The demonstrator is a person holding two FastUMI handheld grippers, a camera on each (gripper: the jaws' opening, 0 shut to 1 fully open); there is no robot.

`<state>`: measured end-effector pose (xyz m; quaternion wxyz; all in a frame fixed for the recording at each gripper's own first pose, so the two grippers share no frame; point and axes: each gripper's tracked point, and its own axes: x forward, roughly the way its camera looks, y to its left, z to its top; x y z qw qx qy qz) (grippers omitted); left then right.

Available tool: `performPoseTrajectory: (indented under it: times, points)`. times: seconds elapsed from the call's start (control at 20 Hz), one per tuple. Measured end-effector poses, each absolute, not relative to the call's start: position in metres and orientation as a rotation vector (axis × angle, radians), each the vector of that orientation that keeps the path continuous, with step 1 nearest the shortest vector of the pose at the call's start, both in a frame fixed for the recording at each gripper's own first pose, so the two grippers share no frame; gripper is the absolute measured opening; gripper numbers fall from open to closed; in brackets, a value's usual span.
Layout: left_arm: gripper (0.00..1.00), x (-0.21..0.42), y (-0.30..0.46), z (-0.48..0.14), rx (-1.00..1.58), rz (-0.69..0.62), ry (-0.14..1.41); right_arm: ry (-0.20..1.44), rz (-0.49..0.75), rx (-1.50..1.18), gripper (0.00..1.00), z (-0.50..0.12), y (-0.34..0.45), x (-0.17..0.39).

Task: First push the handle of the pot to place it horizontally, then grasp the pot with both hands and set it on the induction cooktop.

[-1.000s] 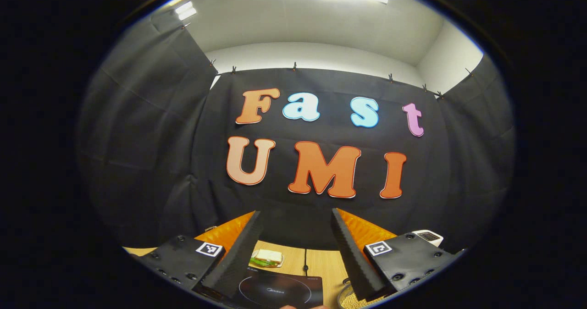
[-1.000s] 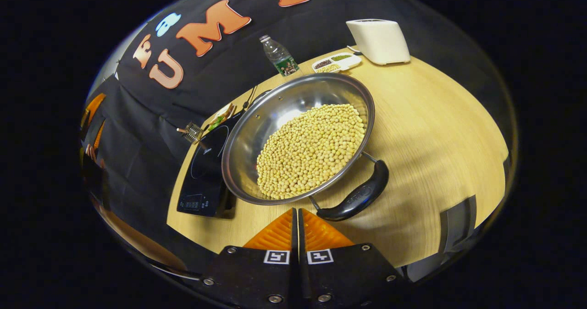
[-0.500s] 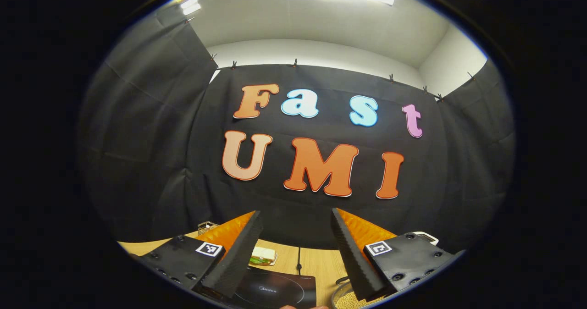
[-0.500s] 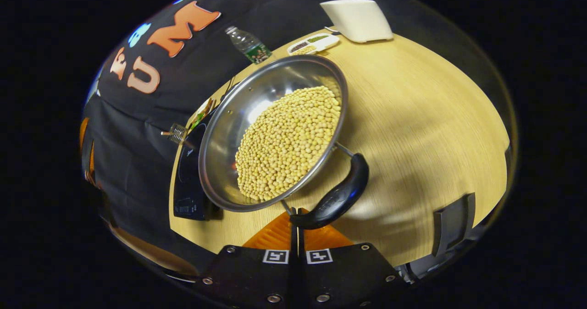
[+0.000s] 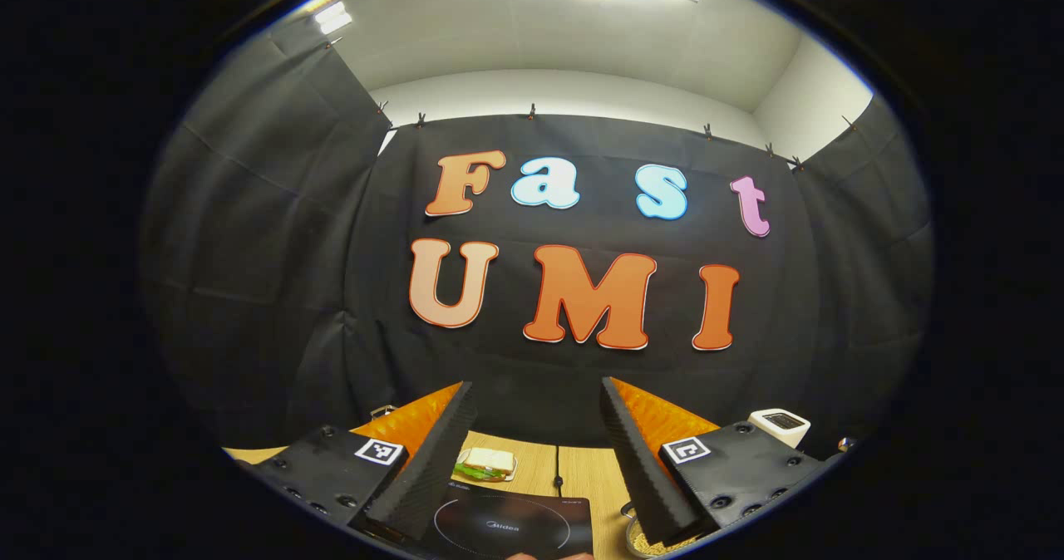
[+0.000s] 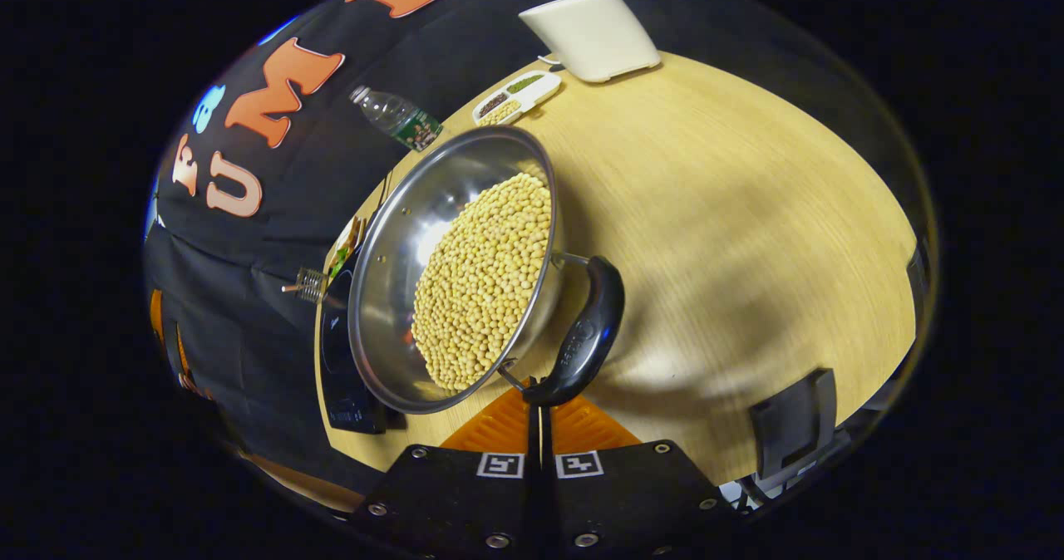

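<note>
My right gripper (image 6: pixel 540 406) has its fingers pressed together with no gap between them and nothing held, and their closed tips sit right at the near end of the pot's black handle (image 6: pixel 586 336), touching it or just short of it as far as I can tell. I read this as the push step in hand: the handle runs up and away from my fingertips instead of lying across the view, so I judge it not yet horizontal. The pot (image 6: pixel 453 269) itself is a steel pan well loaded with pale beans (image 6: pixel 482 282), standing on the wooden table (image 6: pixel 731 211) just beside the induction cooktop (image 6: pixel 337 361), whose dark slab pokes out from behind the pot's far rim. My left gripper (image 5: pixel 532 415) hangs with its fingers spread wide and empty, pointed mostly at the booth wall, with the induction cooktop (image 5: pixel 507 527) low between its fingers and a sliver of the pot's rim and beans (image 5: pixel 644 543) at its right. So none of the task is finished yet by my reckoning: the handle needs more turning, then both grippers must take hold of the pot, lift it level so the beans stay in, and set it over onto the cooktop.
</note>
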<state>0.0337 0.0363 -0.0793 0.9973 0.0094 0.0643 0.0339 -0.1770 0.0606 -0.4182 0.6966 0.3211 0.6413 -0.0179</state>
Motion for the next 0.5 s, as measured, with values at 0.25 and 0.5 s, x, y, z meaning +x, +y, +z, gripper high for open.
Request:
performPoseTrajectory:
  times: [0.25, 0.5]
  points:
    - [0.98, 0.037, 0.039, -0.088, 0.044, 0.066, 0.162, 1.400, -0.113, 0.652, 0.00, -0.422, 0.035, -0.155]
    - [0.97, 0.037, 0.041, -0.092, 0.075, 0.066, 0.182, 1.411, -0.125, 0.600, 0.00, -0.428, 0.021, -0.140]
